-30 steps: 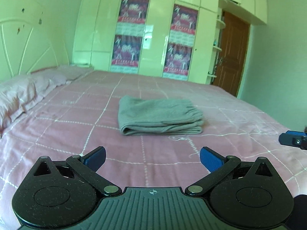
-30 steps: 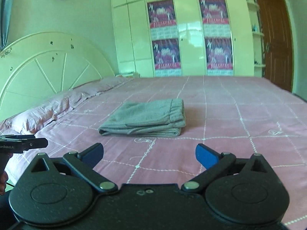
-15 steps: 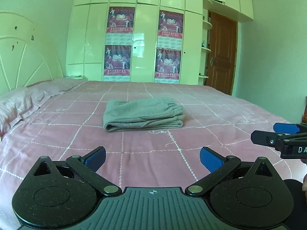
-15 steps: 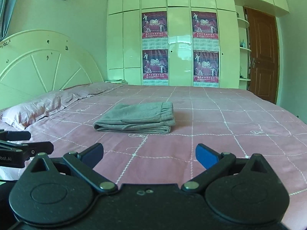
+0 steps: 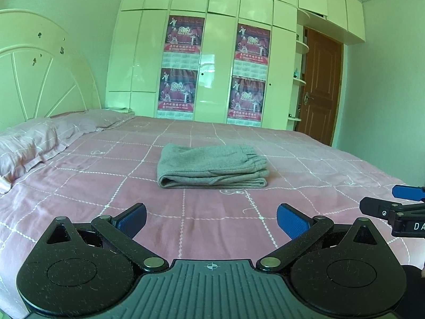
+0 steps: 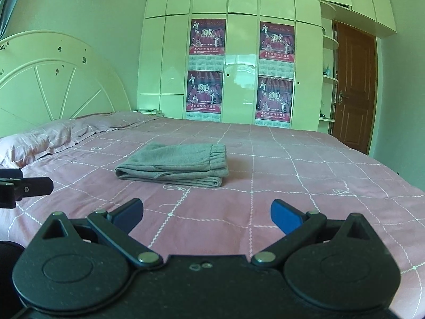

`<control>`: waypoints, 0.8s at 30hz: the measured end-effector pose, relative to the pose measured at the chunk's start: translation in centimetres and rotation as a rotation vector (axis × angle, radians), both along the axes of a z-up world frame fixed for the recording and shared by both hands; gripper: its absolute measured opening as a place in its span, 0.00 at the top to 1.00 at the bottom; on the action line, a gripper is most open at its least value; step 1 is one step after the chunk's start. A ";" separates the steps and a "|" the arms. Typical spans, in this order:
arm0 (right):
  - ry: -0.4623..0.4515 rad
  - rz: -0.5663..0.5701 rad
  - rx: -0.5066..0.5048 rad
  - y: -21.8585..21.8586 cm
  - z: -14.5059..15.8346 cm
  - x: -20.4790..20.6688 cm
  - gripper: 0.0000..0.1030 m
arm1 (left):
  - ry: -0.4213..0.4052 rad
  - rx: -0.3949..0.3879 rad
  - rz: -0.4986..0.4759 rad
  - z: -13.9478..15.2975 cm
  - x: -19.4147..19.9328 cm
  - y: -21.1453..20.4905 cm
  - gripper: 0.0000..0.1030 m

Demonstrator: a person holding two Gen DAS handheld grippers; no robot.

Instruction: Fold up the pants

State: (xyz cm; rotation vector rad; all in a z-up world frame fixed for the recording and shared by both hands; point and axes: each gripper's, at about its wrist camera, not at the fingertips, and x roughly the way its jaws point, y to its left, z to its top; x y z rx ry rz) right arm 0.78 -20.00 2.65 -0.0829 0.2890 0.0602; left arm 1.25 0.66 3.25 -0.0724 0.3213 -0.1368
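Note:
The grey pants (image 5: pixel 211 166) lie folded in a compact rectangle on the pink checked bedspread (image 5: pixel 106 180), elastic waistband to the right. They also show in the right wrist view (image 6: pixel 175 165). My left gripper (image 5: pixel 211 219) is open and empty, well short of the pants, above the bed's near part. My right gripper (image 6: pixel 207 214) is open and empty too, held back from the pants. Each gripper shows at the edge of the other's view: the right one (image 5: pixel 393 210) and the left one (image 6: pixel 24 187).
Pink pillows (image 5: pixel 29 143) lie at the left by a white headboard (image 6: pixel 53 85). A white wardrobe with red posters (image 5: pixel 212 69) stands behind the bed. A brown door (image 5: pixel 320 90) is at the back right. The bed's right edge drops off near the wall.
Both grippers have drawn back and tilted up from the bed, so the folded pants look lower and farther. Both stay open. The pants have not moved.

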 end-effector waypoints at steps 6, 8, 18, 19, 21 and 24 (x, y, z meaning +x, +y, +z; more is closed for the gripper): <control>0.005 -0.004 0.012 -0.2 0.0 0.0 0.06 | -0.001 0.010 -0.003 0.0 0.1 -0.2 0.00; 0.007 -0.006 0.018 -0.3 0.0 0.0 0.06 | -0.002 0.010 -0.001 0.0 0.1 -0.2 0.00; 0.005 0.000 0.017 -0.3 0.1 -0.1 0.06 | -0.004 0.016 -0.004 0.0 0.1 -0.3 0.00; 0.005 0.001 0.016 -0.3 0.0 -0.1 0.06 | -0.004 0.014 -0.005 0.0 0.1 -0.3 0.00; 0.006 0.000 0.016 -0.2 0.0 -0.1 0.06 | -0.004 0.015 -0.004 0.0 0.1 -0.3 0.00; 0.005 0.000 0.015 -0.2 0.0 -0.2 0.06 | -0.004 0.016 -0.007 0.0 0.1 -0.4 0.00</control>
